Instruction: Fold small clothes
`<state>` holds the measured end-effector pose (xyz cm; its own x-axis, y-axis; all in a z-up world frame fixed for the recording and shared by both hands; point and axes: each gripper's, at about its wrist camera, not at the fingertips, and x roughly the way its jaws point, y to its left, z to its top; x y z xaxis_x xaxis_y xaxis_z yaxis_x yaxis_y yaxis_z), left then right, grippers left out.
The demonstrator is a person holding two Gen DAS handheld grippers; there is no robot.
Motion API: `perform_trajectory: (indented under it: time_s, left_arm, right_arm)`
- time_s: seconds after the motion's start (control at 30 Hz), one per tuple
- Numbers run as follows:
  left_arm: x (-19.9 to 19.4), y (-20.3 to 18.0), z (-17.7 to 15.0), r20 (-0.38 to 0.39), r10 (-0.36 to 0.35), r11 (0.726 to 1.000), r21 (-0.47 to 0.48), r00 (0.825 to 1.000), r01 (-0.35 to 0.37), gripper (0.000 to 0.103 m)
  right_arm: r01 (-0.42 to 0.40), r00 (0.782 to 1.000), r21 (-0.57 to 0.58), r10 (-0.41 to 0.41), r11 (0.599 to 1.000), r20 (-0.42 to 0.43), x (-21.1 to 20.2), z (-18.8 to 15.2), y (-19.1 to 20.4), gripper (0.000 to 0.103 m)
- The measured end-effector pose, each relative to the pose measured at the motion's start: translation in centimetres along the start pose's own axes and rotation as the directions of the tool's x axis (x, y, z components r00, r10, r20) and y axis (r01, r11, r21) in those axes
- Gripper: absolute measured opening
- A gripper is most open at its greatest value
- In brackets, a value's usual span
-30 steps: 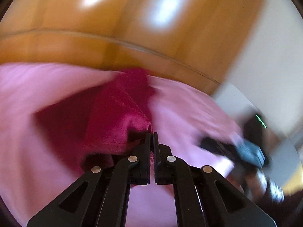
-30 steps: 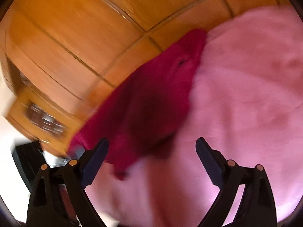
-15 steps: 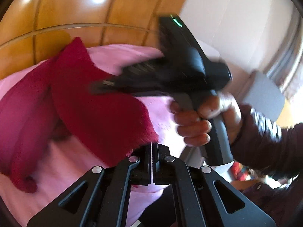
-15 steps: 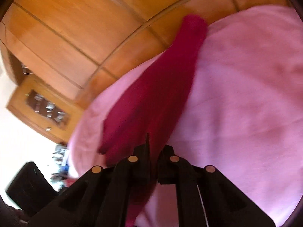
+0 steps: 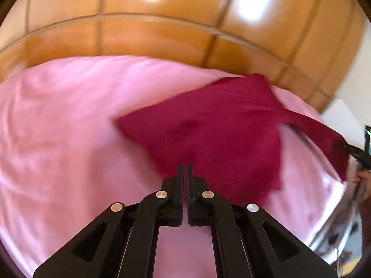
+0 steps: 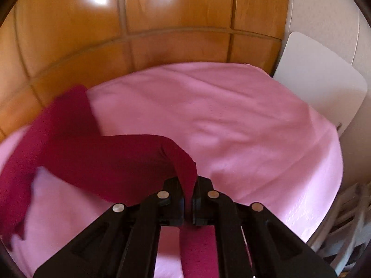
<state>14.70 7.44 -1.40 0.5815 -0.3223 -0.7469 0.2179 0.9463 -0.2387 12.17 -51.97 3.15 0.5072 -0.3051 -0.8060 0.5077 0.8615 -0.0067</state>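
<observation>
A dark red cloth (image 5: 220,134) hangs spread over the pink bed sheet (image 5: 69,139), blurred by motion. My left gripper (image 5: 184,165) is shut, its tips meeting at the cloth's near edge, and it seems to pinch that edge. One strip of the cloth runs right to my right gripper (image 5: 356,154), with a hand (image 5: 363,178) below it. In the right wrist view the red cloth (image 6: 104,159) passes between the shut right gripper (image 6: 191,185), a tail hanging beneath the jaws. The cloth's other end trails off to the left, and the left gripper is out of that view.
The pink sheet (image 6: 243,125) covers the whole bed. A wooden panelled headboard (image 6: 174,11) rises behind it. A white flat board or chair back (image 6: 320,78) leans at the right of the bed. Blurred clutter (image 6: 347,220) lies past the bed's right edge.
The right gripper went from wide open to shut on the cloth. Both grippers have since moved apart, so the cloth, bunched before, now stretches between them. Both views have swung towards the headboard.
</observation>
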Motion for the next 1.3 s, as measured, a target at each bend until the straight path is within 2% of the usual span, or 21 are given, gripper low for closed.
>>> perform_trajectory:
  time_s: [0.1, 0.17, 0.23, 0.27, 0.3, 0.4, 0.43, 0.5, 0.53, 0.57, 0.63, 0.67, 0.77, 0.8, 0.87, 0.93, 1.1, 1.13, 1.17, 1.2, 1.3]
  left_arm:
    - [1.6, 3.5, 0.7, -0.043, 0.126, 0.989, -0.068, 0.991, -0.129, 0.000]
    - [1.9, 5.4, 0.9, -0.064, 0.136, 0.982, -0.126, 0.989, -0.143, 0.000]
    - [1.7, 6.9, 1.0, -0.075, 0.160, 0.971, -0.167, 0.984, -0.171, 0.000]
    - [1.6, 7.6, 0.9, -0.078, 0.169, 0.968, -0.174, 0.983, -0.180, 0.000]
    - [1.8, 8.1, 0.9, -0.081, 0.171, 0.967, -0.178, 0.982, -0.183, 0.000]
    - [2.3, 8.5, 1.1, -0.088, 0.155, 0.966, -0.195, 0.984, -0.169, 0.000]
    - [2.4, 8.7, 1.1, -0.088, 0.150, 0.966, -0.200, 0.985, -0.165, 0.000]
    - [2.8, 8.7, 1.1, -0.081, 0.143, 0.965, -0.211, 0.986, -0.157, 0.000]
    - [3.0, 8.6, 1.3, -0.078, 0.141, 0.964, -0.216, 0.987, -0.155, 0.000]
    - [3.2, 8.7, 1.4, -0.076, 0.137, 0.964, -0.221, 0.988, -0.151, 0.000]
    - [3.1, 8.8, 1.0, -0.070, 0.133, 0.962, -0.230, 0.989, -0.146, 0.000]
    - [3.0, 8.8, 0.9, -0.069, 0.130, 0.962, -0.232, 0.989, -0.142, 0.000]
    - [2.5, 9.0, 0.3, -0.066, 0.113, 0.963, -0.238, 0.991, -0.126, 0.000]
    - [2.4, 9.0, 0.2, -0.066, 0.109, 0.963, -0.239, 0.992, -0.122, 0.000]
    - [2.0, 9.0, -0.2, -0.064, 0.100, 0.964, -0.241, 0.993, -0.113, 0.000]
    - [1.5, 8.9, -0.7, -0.061, 0.097, 0.965, -0.237, 0.993, -0.108, 0.000]
    - [0.7, 9.0, -1.7, -0.055, 0.082, 0.968, -0.235, 0.995, -0.093, 0.000]
    - [0.6, 9.0, -1.8, -0.055, 0.081, 0.968, -0.235, 0.995, -0.091, 0.000]
    - [0.6, 9.0, -2.0, -0.055, 0.080, 0.968, -0.234, 0.995, -0.090, 0.000]
    - [0.6, 9.0, -2.2, -0.056, 0.079, 0.968, -0.234, 0.995, -0.090, 0.000]
    - [0.3, 8.8, -2.4, -0.056, 0.080, 0.967, -0.240, 0.995, -0.091, 0.000]
  right_arm:
    - [0.055, 0.998, -0.053, -0.055, 0.997, -0.010, 1.6, 0.1, 1.8, 0.004]
    - [0.062, 0.998, -0.054, -0.063, 0.997, -0.019, 2.2, -0.3, 1.8, 0.005]
    - [0.062, 0.998, -0.027, -0.063, 0.998, -0.017, 2.5, -0.5, 1.5, 0.031]
    - [0.054, 0.999, 0.001, -0.054, 0.999, 0.007, 1.8, -0.4, 1.1, 0.066]
    - [0.054, 0.998, 0.014, -0.054, 0.998, 0.034, 1.5, -0.3, 1.4, 0.080]
    - [0.016, 0.995, 0.004, -0.016, 1.000, 0.097, -1.3, -0.5, 2.3, 0.080]
    - [-0.036, 0.994, 0.006, 0.035, 0.999, 0.099, -2.3, -0.7, 2.9, 0.079]
    - [-0.227, 0.970, 0.003, 0.225, 0.974, 0.090, -4.3, -1.4, 5.0, 0.075]
    - [-0.322, 0.944, 0.000, 0.321, 0.947, 0.075, -5.0, -1.8, 6.3, 0.072]
    - [-0.453, 0.891, -0.003, 0.452, 0.892, 0.037, -5.6, -2.4, 8.4, 0.064]
    - [-0.623, 0.782, -0.001, 0.622, 0.782, -0.028, -6.3, -3.5, 12.1, 0.051]
    - [-0.710, 0.701, 0.013, 0.709, 0.704, -0.073, -6.5, -4.4, 14.6, 0.045]
    - [-0.844, 0.503, 0.099, 0.841, 0.527, -0.199, -5.7, -7.0, 21.1, 0.039]
    - [-0.862, 0.447, 0.139, 0.859, 0.488, -0.249, -5.0, -8.0, 23.4, 0.039]
    - [-0.853, 0.423, 0.188, 0.856, 0.487, -0.297, -3.8, -9.3, 26.3, 0.039]
    - [-0.847, 0.386, 0.251, 0.867, 0.469, -0.316, -2.5, -10.1, 28.2, 0.039]
    - [-0.814, 0.410, 0.302, 0.859, 0.496, -0.306, -0.6, -10.7, 30.8, 0.037]
    - [-0.813, 0.418, 0.295, 0.856, 0.503, -0.305, -0.7, -10.8, 31.0, 0.031]
    - [-0.811, 0.434, 0.277, 0.848, 0.515, -0.304, -0.8, -10.6, 30.9, 0.015]
    - [-0.810, 0.445, 0.265, 0.843, 0.523, -0.304, -1.0, -10.7, 30.9, 0.008]
    - [-0.827, 0.471, 0.194, 0.839, 0.528, -0.274, -2.9, -10.5, 29.5, 0.006]
